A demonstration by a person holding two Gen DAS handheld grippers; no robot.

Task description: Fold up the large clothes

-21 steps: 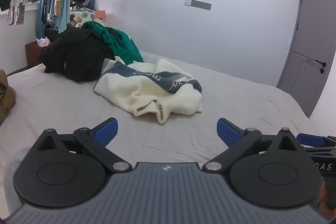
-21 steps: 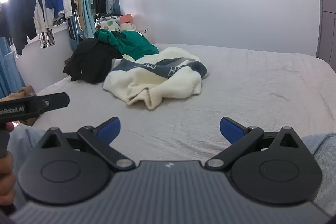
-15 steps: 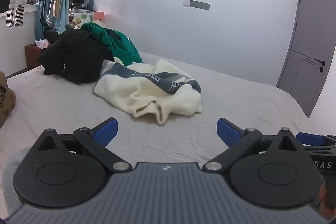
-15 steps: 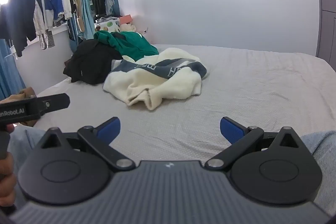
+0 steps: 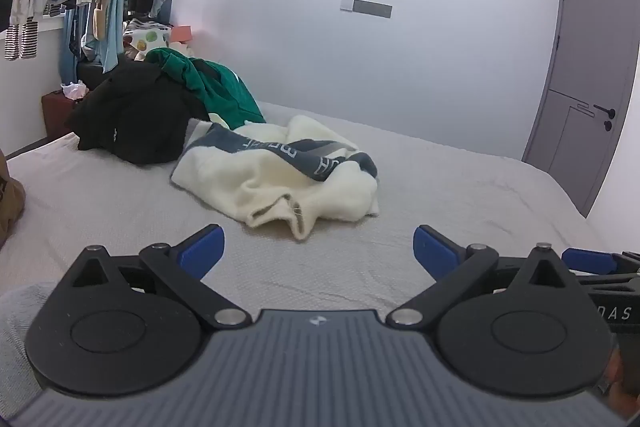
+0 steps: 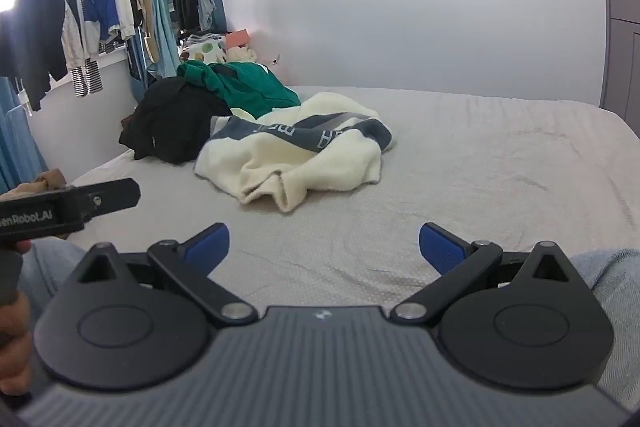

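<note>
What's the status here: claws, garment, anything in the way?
Left claw open, empty. Right claw open, empty. Cream sweater crumpled on bed, untouched, ahead of both. Black garment and green garment piled against its far left side.

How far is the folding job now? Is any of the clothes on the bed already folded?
Nothing looks folded yet. The cream sweater lies crumpled on the bed, with the black garment and green garment heaped behind it. Nothing is in hand: the left gripper and right gripper are open and empty, short of the sweater. All the folding is left.
</note>
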